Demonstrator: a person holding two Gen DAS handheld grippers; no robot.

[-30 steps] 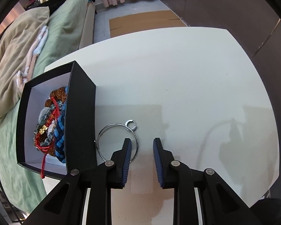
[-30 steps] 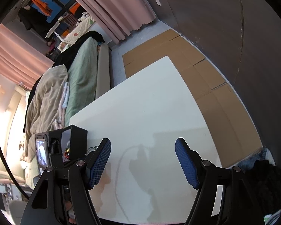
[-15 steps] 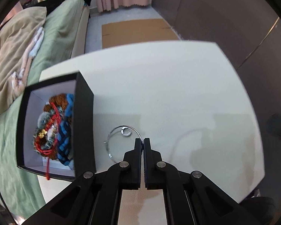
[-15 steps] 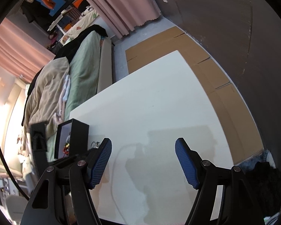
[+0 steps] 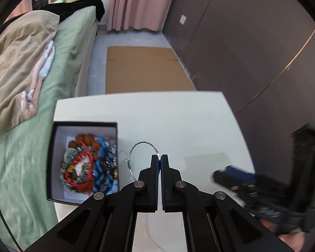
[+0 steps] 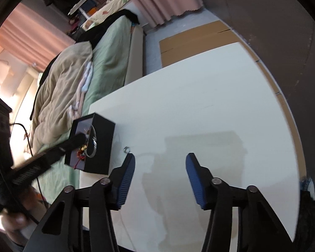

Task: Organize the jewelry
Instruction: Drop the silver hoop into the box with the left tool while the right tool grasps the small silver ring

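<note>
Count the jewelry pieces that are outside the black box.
2. A silver hoop is pinched in the left tongs beside the box. A small ring lies on the white table near the box. Others may be hidden behind the tongs.

Left claw (image 5: 159, 157) closed on the silver hoop (image 5: 143, 147), lifted it off the worktop (image 5: 178, 126) beside the black box (image 5: 84, 124). Small ring (image 6: 126, 149) left behind. Right claw (image 6: 160, 163) narrowed, nothing between.

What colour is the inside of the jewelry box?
White inside, black outside: the jewelry box shows its lining best in the left wrist view.
</note>
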